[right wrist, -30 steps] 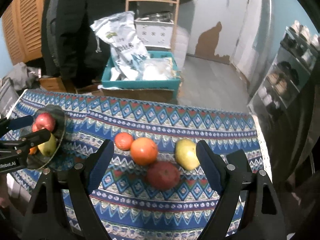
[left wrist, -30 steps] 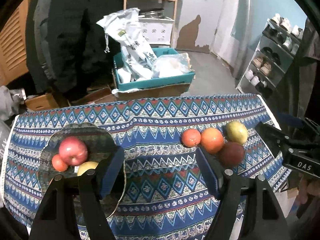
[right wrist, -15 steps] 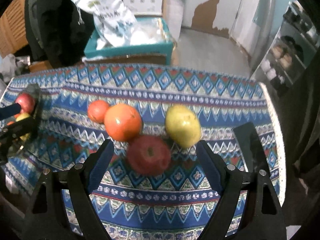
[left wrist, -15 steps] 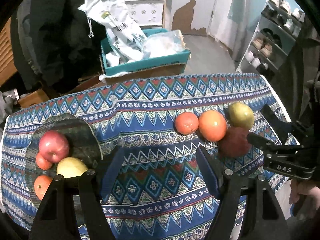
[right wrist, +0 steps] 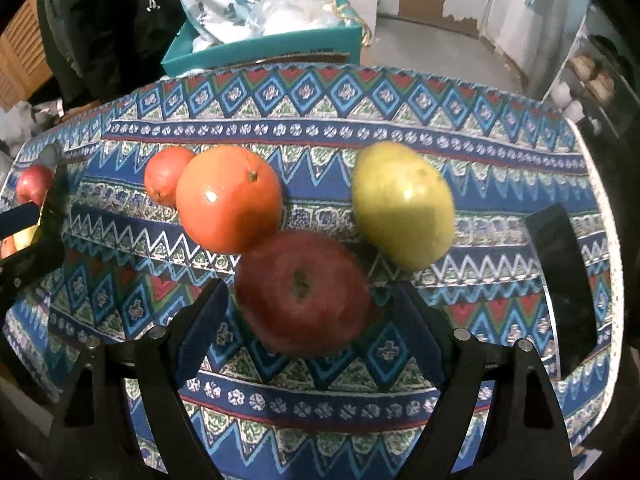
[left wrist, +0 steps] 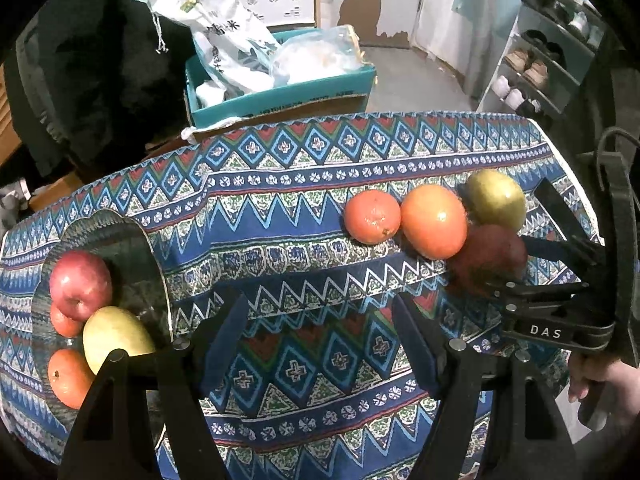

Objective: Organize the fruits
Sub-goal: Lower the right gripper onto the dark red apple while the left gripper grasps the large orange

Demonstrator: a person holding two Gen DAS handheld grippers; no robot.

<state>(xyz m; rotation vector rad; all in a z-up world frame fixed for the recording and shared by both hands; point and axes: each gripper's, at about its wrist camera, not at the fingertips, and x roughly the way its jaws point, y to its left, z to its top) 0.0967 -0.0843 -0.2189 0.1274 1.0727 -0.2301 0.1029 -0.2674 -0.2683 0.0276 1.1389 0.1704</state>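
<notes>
Left wrist view: the left gripper [left wrist: 320,340] hung over the patterned tablecloth [left wrist: 280,240], jaws apart w/ nothing between them. At left sat a glass plate [left wrist: 132,240] already holding a red apple [left wrist: 80,284], a yellow-green pear [left wrist: 116,336] and two small oranges, one [left wrist: 68,376] at the near rim, the other tucked under the apple. Four fruits were left on the cloth at right: a small orange [left wrist: 372,216], a big orange [left wrist: 434,220], a yellow-green fruit [left wrist: 496,200] and a dark red apple [left wrist: 488,260], bunched close together. By these pics the sorting looked abt half done. The right gripper [left wrist: 512,264] reached in at that apple; white letters "DAS" showed on its body. Behind the table, a teal box [left wrist: 280,96] held a printed white bag; its text was too small to read.

Right wrist view: the right gripper [right wrist: 316,320] stood w/ jaws apart either side of the dark red apple [right wrist: 304,292], pads not yet pressing it. Big orange [right wrist: 230,200] touched the apple; the yellow-green fruit [right wrist: 404,204] lay just beside. A dark flat item [right wrist: 560,284] lay near the cloth's right edge.
</notes>
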